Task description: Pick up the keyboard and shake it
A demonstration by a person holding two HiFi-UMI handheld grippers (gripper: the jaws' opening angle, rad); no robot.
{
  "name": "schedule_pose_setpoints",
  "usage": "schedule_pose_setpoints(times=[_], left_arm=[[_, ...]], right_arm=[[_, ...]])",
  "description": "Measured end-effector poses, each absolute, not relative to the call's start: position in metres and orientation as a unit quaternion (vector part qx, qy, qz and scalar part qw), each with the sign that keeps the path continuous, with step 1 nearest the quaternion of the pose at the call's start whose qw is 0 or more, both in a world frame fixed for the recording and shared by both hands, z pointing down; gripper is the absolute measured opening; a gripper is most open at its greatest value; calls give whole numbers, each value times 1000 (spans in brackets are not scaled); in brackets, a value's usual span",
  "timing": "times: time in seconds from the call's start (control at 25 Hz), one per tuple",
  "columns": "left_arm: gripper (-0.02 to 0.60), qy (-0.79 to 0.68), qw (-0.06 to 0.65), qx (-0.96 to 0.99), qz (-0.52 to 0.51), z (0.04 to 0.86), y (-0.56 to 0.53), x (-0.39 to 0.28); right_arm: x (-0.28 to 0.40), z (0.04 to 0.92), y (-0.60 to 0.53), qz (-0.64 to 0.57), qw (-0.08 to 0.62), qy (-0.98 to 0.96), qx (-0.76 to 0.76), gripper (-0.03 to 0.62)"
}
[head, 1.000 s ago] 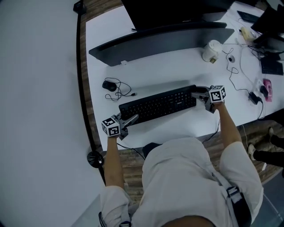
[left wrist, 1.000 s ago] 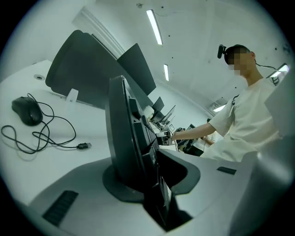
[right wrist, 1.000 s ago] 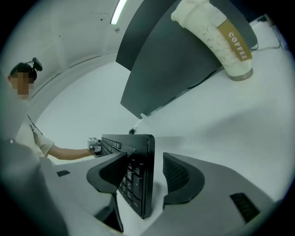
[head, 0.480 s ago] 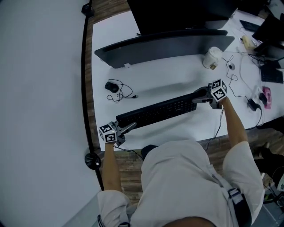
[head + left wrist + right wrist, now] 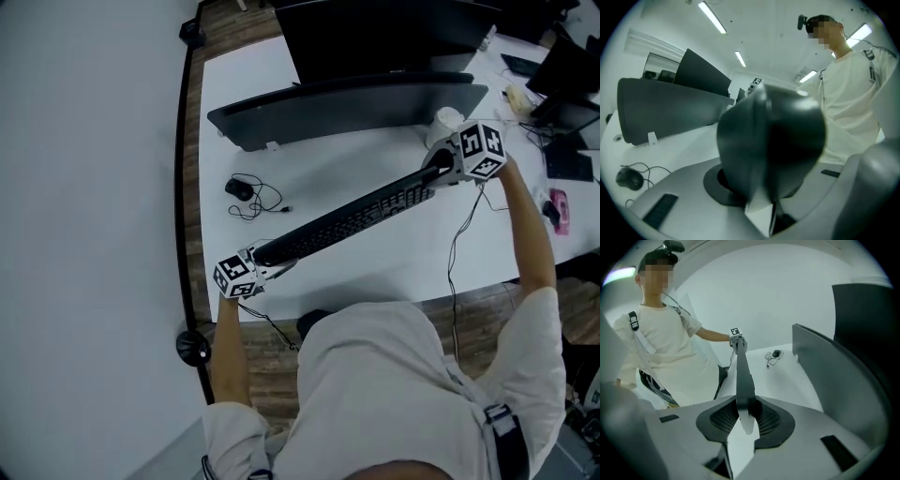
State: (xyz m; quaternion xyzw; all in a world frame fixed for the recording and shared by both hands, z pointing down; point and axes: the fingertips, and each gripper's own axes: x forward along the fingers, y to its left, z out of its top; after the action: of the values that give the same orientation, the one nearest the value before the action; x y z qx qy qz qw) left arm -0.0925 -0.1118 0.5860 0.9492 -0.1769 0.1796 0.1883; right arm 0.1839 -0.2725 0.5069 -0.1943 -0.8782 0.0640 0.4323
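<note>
The keyboard (image 5: 347, 221) hung clear of the white desk (image 5: 394, 274), slanted, with its right end raised above its left. My left gripper (image 5: 270, 263) was clamped on the low end near the desk's front edge, and in the left gripper view that dark, blurred end filled the space between the jaws. My right gripper (image 5: 437, 174) had the other end edge-on between its pads, jaws closing onto it. Beyond lay a wired mouse (image 5: 236, 187), a curved monitor (image 5: 347, 98) and a paper cup (image 5: 446, 118) just beside the right gripper.
</note>
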Motion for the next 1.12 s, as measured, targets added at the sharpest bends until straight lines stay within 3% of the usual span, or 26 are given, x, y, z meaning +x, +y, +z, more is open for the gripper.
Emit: schedule_pose_setpoints(times=[0.32,0.6,0.92,1.12], left_arm=[[97,-252,42,921,294,607,-134,-82],[120,-411,-16,874,259,583,-196,-113],[126,-444,-119,826,325,523,-234,-169],[137,-437,-203,792,374,463,-247,-180]], right_arm=[[171,421,-301,-127,513,-832,-173,121],[149,359,-298,-310,541,-776,-95,121],[168,372,-290,-422,475,-771,45,117],[184,416,-301,-423,431,-784,142,117]])
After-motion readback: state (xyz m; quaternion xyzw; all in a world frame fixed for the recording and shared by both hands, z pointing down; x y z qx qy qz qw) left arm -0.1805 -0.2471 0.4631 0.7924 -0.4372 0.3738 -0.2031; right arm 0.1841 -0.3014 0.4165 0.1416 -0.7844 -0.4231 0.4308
